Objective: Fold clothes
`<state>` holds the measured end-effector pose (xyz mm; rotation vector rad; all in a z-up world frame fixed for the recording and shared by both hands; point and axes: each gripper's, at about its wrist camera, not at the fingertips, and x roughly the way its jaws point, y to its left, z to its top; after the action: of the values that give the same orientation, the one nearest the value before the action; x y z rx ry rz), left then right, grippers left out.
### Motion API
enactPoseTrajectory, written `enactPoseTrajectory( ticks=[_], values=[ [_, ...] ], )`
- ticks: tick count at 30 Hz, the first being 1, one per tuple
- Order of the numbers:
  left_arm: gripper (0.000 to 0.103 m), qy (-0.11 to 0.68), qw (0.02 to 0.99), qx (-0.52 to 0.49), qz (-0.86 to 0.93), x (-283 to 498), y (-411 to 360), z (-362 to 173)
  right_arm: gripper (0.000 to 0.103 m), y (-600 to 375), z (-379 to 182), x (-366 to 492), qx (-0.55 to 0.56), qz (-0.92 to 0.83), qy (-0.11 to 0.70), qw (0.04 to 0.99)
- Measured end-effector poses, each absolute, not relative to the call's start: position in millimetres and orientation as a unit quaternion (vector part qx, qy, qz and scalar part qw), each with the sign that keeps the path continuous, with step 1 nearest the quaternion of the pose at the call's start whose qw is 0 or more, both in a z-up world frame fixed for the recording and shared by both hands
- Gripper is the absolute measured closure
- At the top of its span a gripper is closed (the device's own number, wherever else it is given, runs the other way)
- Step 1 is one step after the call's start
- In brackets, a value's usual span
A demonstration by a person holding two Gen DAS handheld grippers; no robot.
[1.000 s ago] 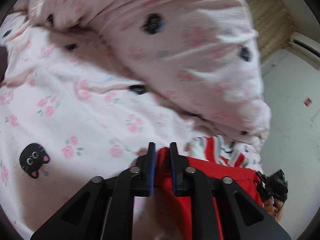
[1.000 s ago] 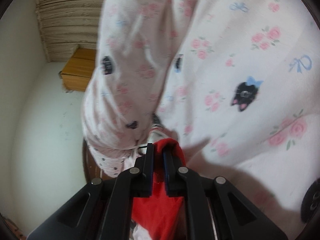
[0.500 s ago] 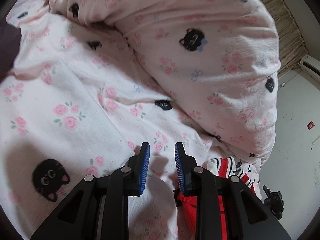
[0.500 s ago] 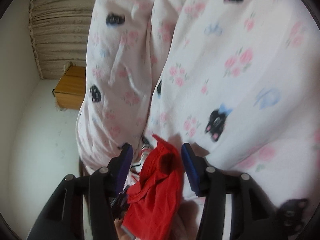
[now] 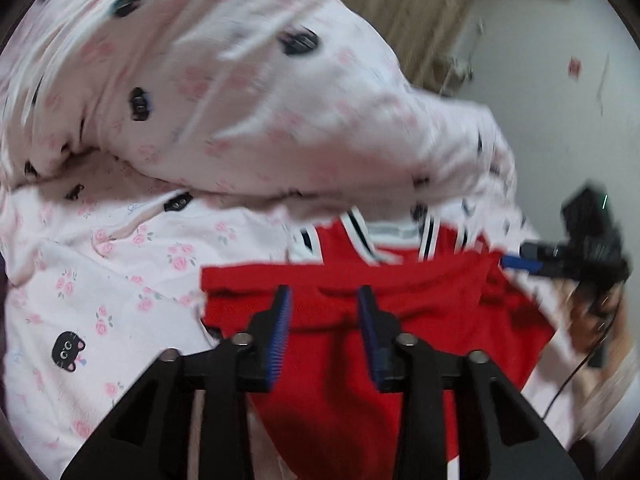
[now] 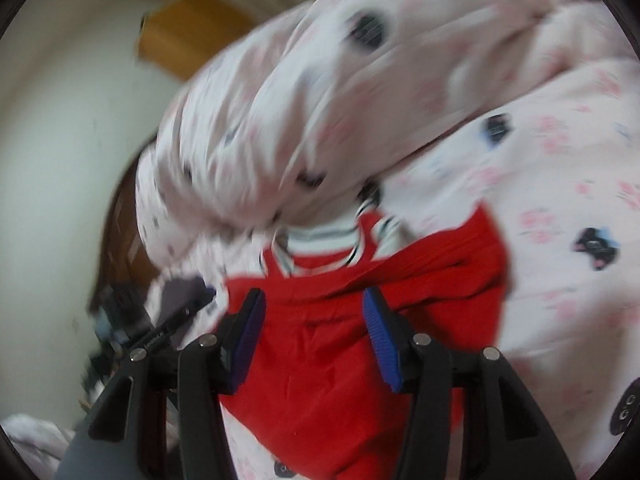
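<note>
**Red garment lies folded on the bed, both grippers clear of it**

The red garment (image 5: 360, 360) lies on the pink flowered bedsheet (image 5: 100, 280), its lower part folded up so that a straight red edge runs across below the striped white, black and red collar (image 5: 396, 236). In the right wrist view the same red garment (image 6: 340, 360) shows the fold just below the striped collar (image 6: 320, 240), with the sheet (image 6: 560, 260) spreading out to the right.

The left gripper (image 5: 324, 300) hovers above the fold with its jaws opening; the red cloth shows through the gap, but the blue pads do not press on it. The right gripper (image 6: 314, 304) has its jaws parted about halfway, likewise over the cloth and gripping nothing. In the left wrist view the right gripper (image 5: 520, 262) appears at the garment's far corner, held by a hand (image 5: 592, 312).

Just beyond the collar a bunched quilt (image 5: 260, 100) in the same cat-and-rose print rises in a heap. Further out stand a pale wall (image 5: 560, 120) and a wooden cabinet (image 6: 188, 36). Both views are blurred.
</note>
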<state>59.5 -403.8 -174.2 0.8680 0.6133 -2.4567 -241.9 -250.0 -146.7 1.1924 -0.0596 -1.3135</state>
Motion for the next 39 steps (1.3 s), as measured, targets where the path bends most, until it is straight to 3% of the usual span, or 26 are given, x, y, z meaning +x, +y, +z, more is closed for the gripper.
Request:
enactPoseTrajectory(
  ticks=[7, 15, 39],
  values=[
    [0.063, 0.197, 0.241, 0.347, -0.885, 56.1, -381.0, -179.0, 0.050, -255.4, -158.9, -199.9, 0.518, -0.580, 0.108, 0.619],
    [0.063, 0.224, 0.243, 0.384, -0.862, 50.4, -378.1, -199.5, 0.050, -260.6, -171.2, -191.0, 0.506, -0.598, 0.158, 0.601],
    [0.060, 0.243, 0.254, 0.389, -0.852, 49.1, -388.7, -211.9, 0.051, -256.3, -171.2, -235.2, 0.462, -0.710, 0.129, 0.516]
  ],
)
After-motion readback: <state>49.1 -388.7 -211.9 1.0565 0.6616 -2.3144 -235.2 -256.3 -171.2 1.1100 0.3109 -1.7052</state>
